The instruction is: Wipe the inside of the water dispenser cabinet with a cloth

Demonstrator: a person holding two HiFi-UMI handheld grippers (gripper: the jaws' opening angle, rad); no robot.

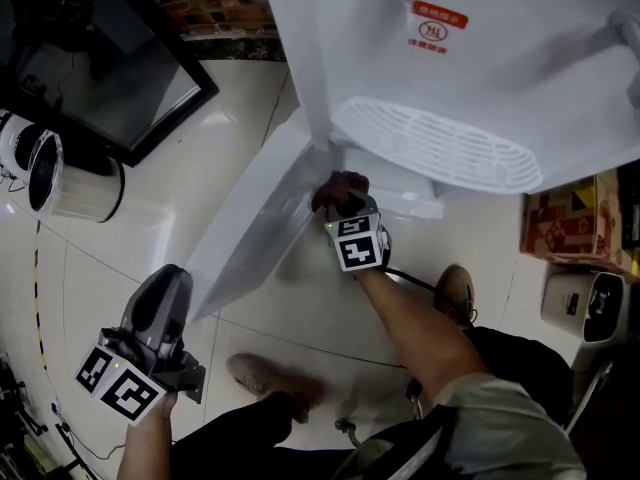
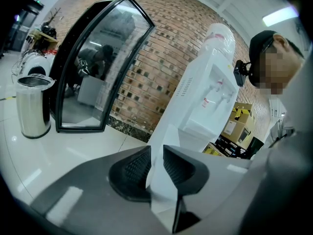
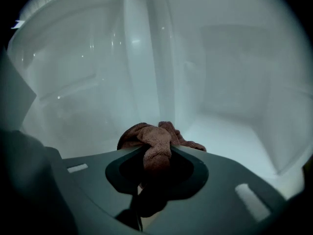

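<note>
Grey-bodied, the left gripper [image 2: 156, 166] sat nearest the person, its jaws closed on the free edge of the white cabinet door [image 1: 250, 223], which stood open over the pale tiled floor [image 1: 250, 98]. Past it, the right gripper [image 3: 156, 152] reached into the open cabinet [image 3: 234, 87] at the foot of the water dispenser [image 1: 480, 38], jaws clamped on a bunched brown cloth [image 3: 146, 136]. The cloth's loose folds spilled ahead of the tips, close to the white inside corner, though I couldn't tell whether they touched it. Above hung the dispenser's slotted drip tray [image 1: 440, 146]. Farther off stood a steel bin [image 2: 32, 106], a cardboard box [image 1: 565, 223] and a brick wall [image 2: 161, 53].
</note>
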